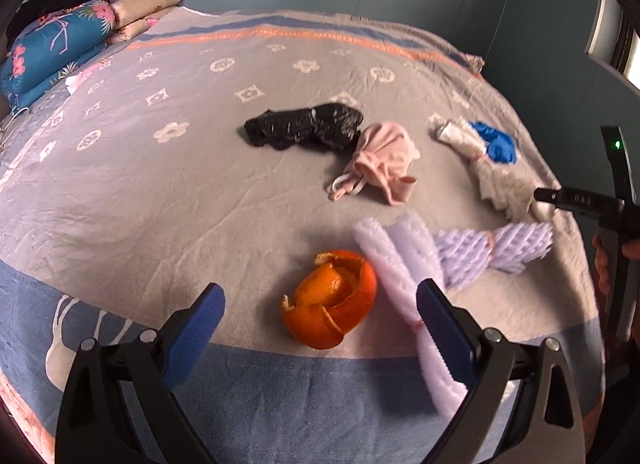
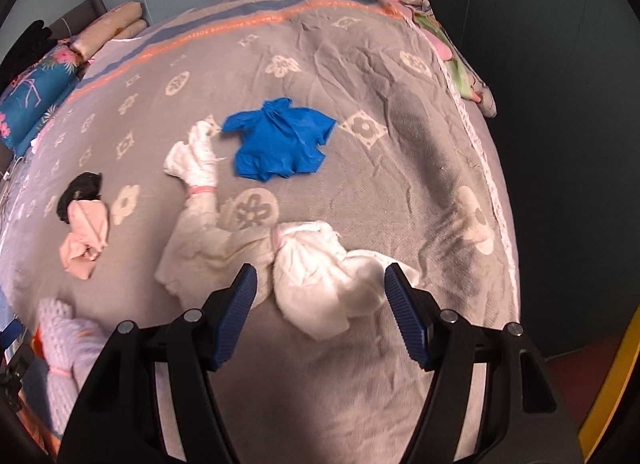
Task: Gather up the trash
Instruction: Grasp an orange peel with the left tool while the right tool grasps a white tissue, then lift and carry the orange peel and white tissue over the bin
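Item: trash strewn on bed [image 2: 380,76]; right gripper [image 2: 320,304], jaws wide and empty, over white wad [image 2: 320,284] at near edge, which wants a deep central pinch; left gripper [image 1: 320,316], jaws wide, empty, straddles orange peel [image 1: 330,300].

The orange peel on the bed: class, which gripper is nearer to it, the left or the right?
Left. The left gripper hangs open just over the orange peel, which lies between its fingers. The right gripper is farther off, above a white bundle.
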`<state>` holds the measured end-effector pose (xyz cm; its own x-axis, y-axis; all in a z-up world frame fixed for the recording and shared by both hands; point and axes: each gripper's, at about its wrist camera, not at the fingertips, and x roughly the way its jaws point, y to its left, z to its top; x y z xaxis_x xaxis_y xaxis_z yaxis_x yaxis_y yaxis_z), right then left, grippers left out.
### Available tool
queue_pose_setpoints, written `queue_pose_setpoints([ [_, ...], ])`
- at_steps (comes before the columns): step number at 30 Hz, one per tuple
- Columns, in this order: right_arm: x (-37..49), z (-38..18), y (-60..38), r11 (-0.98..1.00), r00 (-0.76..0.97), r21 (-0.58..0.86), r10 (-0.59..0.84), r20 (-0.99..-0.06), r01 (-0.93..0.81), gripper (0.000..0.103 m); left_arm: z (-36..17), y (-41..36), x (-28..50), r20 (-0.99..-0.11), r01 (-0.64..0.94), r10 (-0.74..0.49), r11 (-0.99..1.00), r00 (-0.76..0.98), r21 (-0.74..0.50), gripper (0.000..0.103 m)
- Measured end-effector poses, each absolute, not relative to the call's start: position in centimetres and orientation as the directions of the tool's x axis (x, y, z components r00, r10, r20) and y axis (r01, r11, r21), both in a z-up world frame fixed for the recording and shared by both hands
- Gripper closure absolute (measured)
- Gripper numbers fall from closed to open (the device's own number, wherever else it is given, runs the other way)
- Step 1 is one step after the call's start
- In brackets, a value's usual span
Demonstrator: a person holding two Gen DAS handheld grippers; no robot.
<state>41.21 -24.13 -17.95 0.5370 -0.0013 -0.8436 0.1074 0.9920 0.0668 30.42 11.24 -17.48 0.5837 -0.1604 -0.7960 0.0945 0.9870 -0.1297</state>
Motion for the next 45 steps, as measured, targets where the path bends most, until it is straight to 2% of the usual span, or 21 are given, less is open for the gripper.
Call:
queue_pose_setpoints([
  [9,42.5,-19.3,-23.6,0.996,0.539,0.039,-0.01,-0.842,0.081,0.04,-19.2,11.3,31.9,-0.826,0.087,-0.157,0.988,0.542,-0.131,0.011],
  [11,42.7,-19.4,-23.5,0.996,0.538,0.038,-0.008,-0.843,0.075,0.04,-19.4,11.2,32.1,-0.83,0.095,-0.161,0.987,0.534,-0.13,0.019],
  [13,42.7,-19.6,-23.7,0.996,0.537,0.043,-0.003,-0.843,0.073,0.042,-19.6,11.1,32.2,-0.837,0.101,-0.17,0.985,0.52,-0.137,0.034],
  [14,42.6,-19.6,-23.7,0.996,0.537,0.042,-0.004,-0.844,0.073,0.045,-19.7,11.1,32.2,-0.841,0.102,-0.176,0.984,0.512,-0.144,0.037],
  [16,42.4,-19.5,-23.4,0.997,0.537,0.034,-0.009,-0.843,0.07,0.052,-19.8,11.2,32.4,-0.842,0.105,-0.199,0.98,0.501,-0.169,0.05],
  [17,42.3,-19.5,-23.2,0.997,0.538,0.03,-0.011,-0.843,0.068,0.058,-19.8,11.2,32.4,-0.841,0.107,-0.208,0.978,0.5,-0.178,0.054],
  [20,42.1,-19.5,-22.6,0.998,0.531,0.011,-0.022,-0.847,0.058,0.072,-19.6,11.2,32.2,-0.836,0.116,-0.212,0.977,0.505,-0.178,0.061],
  [24,41.9,-19.6,-22.4,0.998,0.533,-0.001,-0.033,-0.845,0.06,0.078,-19.3,11.5,32.1,-0.83,0.113,-0.233,0.973,0.508,-0.203,0.068],
  [33,41.2,-18.1,-23.1,0.995,0.554,0.075,0.03,-0.832,0.059,0.082,-17.2,13.4,31.5,-0.775,0.082,-0.269,0.959,0.572,-0.273,0.07],
  [45,38.5,-12.2,-22.9,0.988,0.641,0.153,0.107,-0.76,0.017,0.083,-15.9,15.9,31.2,-0.734,-0.002,-0.239,0.95,0.636,-0.311,0.07],
])
